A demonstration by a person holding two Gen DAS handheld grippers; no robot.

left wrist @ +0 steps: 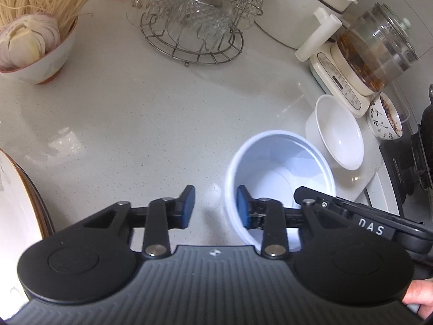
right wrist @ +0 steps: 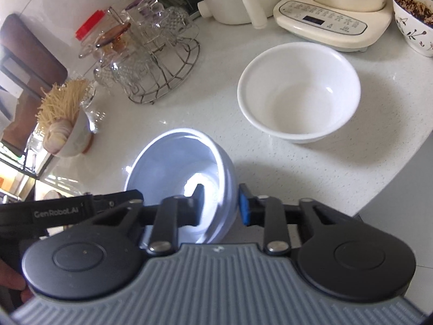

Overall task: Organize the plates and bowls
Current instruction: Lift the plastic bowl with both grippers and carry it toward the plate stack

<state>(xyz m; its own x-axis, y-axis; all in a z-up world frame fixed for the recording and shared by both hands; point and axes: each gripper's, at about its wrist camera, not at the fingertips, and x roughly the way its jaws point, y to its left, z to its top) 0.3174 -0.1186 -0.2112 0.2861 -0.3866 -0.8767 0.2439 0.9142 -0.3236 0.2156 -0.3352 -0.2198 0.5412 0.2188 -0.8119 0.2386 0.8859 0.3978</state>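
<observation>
A pale blue bowl (left wrist: 278, 173) is held tilted above the white counter. My left gripper (left wrist: 215, 207) straddles its near rim, one finger outside and one inside, with a gap to the wall. My right gripper (right wrist: 220, 205) is shut on the blue bowl's (right wrist: 178, 173) wall, one finger inside and one outside. An empty white bowl (right wrist: 299, 92) stands on the counter beyond it; it also shows in the left wrist view (left wrist: 338, 132). A brown-rimmed white plate (left wrist: 16, 195) lies at the left edge.
A bowl of garlic and dry noodles (left wrist: 35, 46) stands far left. A wire rack of glass cups (left wrist: 194, 24) is at the back. A cream kettle base (right wrist: 333, 19), a flowered bowl (right wrist: 414, 29) and a white pot (left wrist: 297, 8) stand at the back right.
</observation>
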